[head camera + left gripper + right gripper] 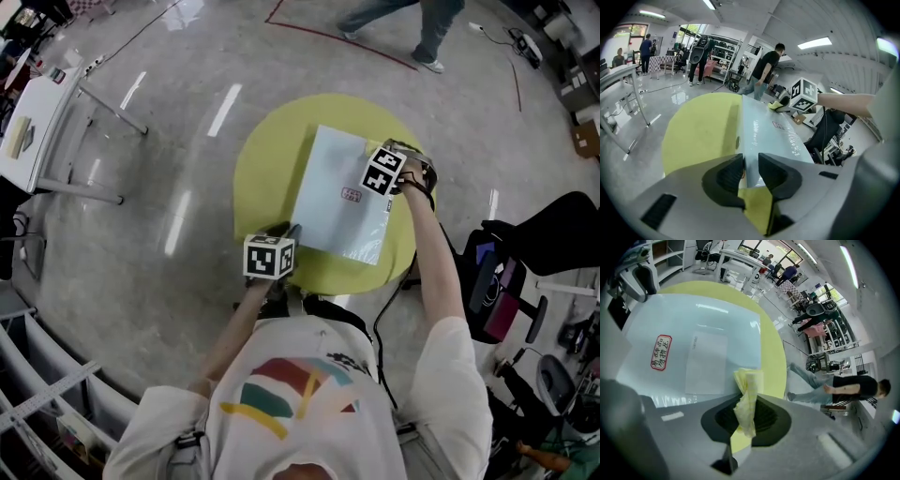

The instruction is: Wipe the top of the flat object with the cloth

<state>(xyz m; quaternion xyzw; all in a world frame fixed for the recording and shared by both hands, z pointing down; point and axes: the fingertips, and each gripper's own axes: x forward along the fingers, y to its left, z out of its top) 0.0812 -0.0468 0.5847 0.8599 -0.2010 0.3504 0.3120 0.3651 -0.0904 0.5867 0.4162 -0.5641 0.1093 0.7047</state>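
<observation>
"Two tongs, both busy?"

"Both. Right tongs (749,401) pressed shut on a crumpled pale-yellow cloth (748,380), bunched between the pads and poking out past the tips. Left tongs (750,161) slightly spread, with the near corner of the thin, pale-blue, plastic-wrapped flat packet (333,202) showing in the gap. Pinning it down or only resting there: hard to judge."

"And the packet itself?"

"Flat on the round yellow-green worktop (267,169), roughly in the middle, red stamp (661,352) facing up. Long axis running away from the body, near edge to far edge, slightly skewed."

"Where from the cloth?"

"Cloth at the far right edge, at or just above the film; contact not clear. Nearly the whole top spread out to the left of it and back toward the body."

"So the stroke?"

"Probably leftward across the short way, or down along the length toward the left tongs. Right hand much the nearer to the open surface, and the only one with the cloth; left better used at its corner as an anchor. Wiping seemingly just about to begin."
</observation>
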